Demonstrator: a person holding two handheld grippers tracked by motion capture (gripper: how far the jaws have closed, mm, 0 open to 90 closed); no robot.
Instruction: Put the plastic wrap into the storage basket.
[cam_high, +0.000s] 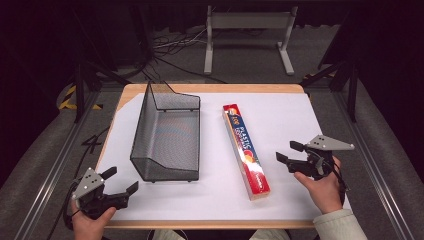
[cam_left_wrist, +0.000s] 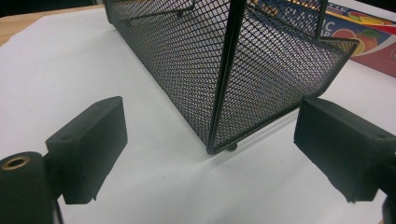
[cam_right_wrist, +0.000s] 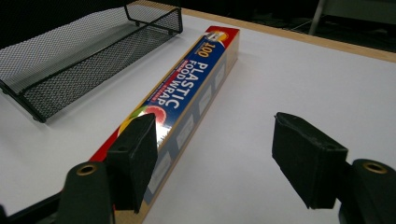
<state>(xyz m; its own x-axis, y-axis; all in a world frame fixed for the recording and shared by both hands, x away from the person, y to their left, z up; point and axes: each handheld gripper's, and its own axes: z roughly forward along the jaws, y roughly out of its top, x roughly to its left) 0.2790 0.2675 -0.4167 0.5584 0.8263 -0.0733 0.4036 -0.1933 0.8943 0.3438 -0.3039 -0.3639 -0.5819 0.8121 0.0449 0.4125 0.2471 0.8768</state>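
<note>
On the white table cover, the long red-and-blue cardboard box of plastic food wrap lies beside the black wire-mesh basket. The right gripper hangs just beside it, jaws parted, empty. Light, stiff, slick (grip mid-length, I'd say).
</note>
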